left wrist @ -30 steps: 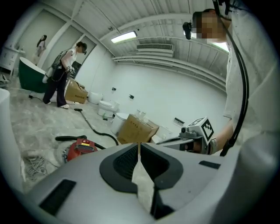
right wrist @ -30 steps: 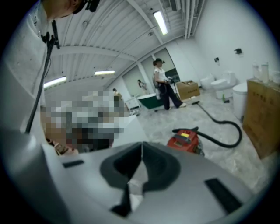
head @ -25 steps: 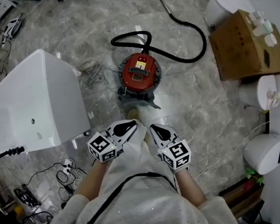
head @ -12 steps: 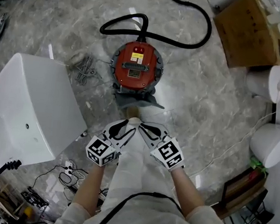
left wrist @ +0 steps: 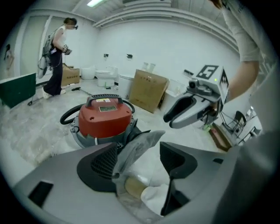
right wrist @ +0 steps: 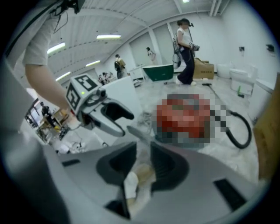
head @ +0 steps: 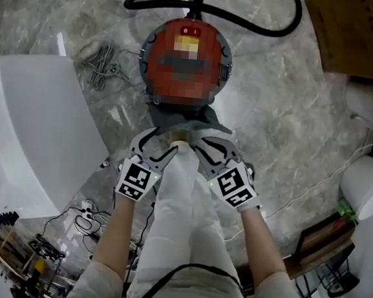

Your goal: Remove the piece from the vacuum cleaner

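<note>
A round red vacuum cleaner (head: 185,57) stands on the marble floor, with a grey floppy piece (head: 184,120) hanging from its near side. My left gripper (head: 154,145) is just below that piece and its jaws are opening wide. In the left gripper view the grey piece (left wrist: 139,146) drapes between the pads without being pressed. My right gripper (head: 211,147) is beside it on the right, its jaws opening with a narrow gap. Through that gap (right wrist: 143,164) only a tan shoe and a white trouser leg show. Each gripper sees the other: right gripper (left wrist: 192,109), left gripper (right wrist: 109,116).
A large white tub-like casing (head: 32,138) lies to the left. The black hose (head: 250,17) loops behind the vacuum. A cardboard box (head: 365,37) and white fixtures (head: 365,187) stand on the right. A bundle of cord (head: 103,63) lies on the floor. People stand far off (left wrist: 54,57).
The view has closed in on the vacuum cleaner. Both grippers have moved forward to the grey piece at its near side, and both sets of jaws have gone from shut to parted.
</note>
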A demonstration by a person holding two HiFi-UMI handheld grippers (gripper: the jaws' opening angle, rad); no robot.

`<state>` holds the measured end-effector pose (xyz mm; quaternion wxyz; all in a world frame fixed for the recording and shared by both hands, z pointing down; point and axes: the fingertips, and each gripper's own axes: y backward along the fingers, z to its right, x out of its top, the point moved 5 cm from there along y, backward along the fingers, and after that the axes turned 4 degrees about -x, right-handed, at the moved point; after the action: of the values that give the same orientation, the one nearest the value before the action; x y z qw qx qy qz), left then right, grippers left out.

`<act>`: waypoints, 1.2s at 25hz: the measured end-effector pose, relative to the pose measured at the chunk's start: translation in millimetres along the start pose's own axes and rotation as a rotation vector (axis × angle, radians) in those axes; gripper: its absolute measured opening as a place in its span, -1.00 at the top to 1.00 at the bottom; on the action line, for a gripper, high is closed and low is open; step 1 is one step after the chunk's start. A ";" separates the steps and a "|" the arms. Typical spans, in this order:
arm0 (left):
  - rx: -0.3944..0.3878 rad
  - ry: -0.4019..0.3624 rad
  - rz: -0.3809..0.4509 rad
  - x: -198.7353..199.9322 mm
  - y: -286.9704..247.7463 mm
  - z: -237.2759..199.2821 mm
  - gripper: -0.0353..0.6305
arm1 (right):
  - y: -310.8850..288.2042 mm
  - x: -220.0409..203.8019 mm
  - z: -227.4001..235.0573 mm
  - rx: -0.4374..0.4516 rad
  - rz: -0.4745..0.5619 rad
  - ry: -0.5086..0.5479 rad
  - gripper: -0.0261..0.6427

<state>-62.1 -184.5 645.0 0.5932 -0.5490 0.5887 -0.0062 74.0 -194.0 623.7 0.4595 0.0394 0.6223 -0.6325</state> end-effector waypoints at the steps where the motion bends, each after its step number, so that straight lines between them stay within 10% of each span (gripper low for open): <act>1: 0.000 -0.043 -0.034 -5.6 -8.8 -2.2 -0.04 | -7.0 -6.3 8.9 -0.027 -0.026 0.012 0.64; 8: 0.133 -0.534 -0.406 -40.3 -50.0 -26.0 -0.12 | -58.7 -52.7 46.1 -0.134 -0.260 0.225 0.30; 14: 0.091 -0.703 -0.409 -33.0 -73.0 -18.1 -0.12 | -81.0 -60.0 49.4 -0.137 -0.325 0.411 0.30; 19: 0.112 -0.758 -0.417 -28.2 -89.1 -10.5 -0.11 | -84.0 -60.0 48.4 -0.173 -0.311 0.470 0.31; 21: 0.157 -0.773 -0.394 -22.3 -86.3 -9.7 0.44 | -82.1 -60.1 48.4 -0.187 -0.297 0.478 0.38; 24: 0.174 -0.764 -0.367 -24.1 -81.7 -5.8 0.76 | -79.0 -59.8 47.0 -0.210 -0.274 0.500 0.49; 30: 0.164 -0.674 -0.385 -20.3 -72.9 -0.4 0.81 | -74.7 -62.6 46.8 -0.185 -0.234 0.421 0.78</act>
<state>-22.1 -200.4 707.1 0.7830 -0.5716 0.2448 0.0163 87.3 -213.8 729.2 0.2449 0.0558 0.7597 -0.5998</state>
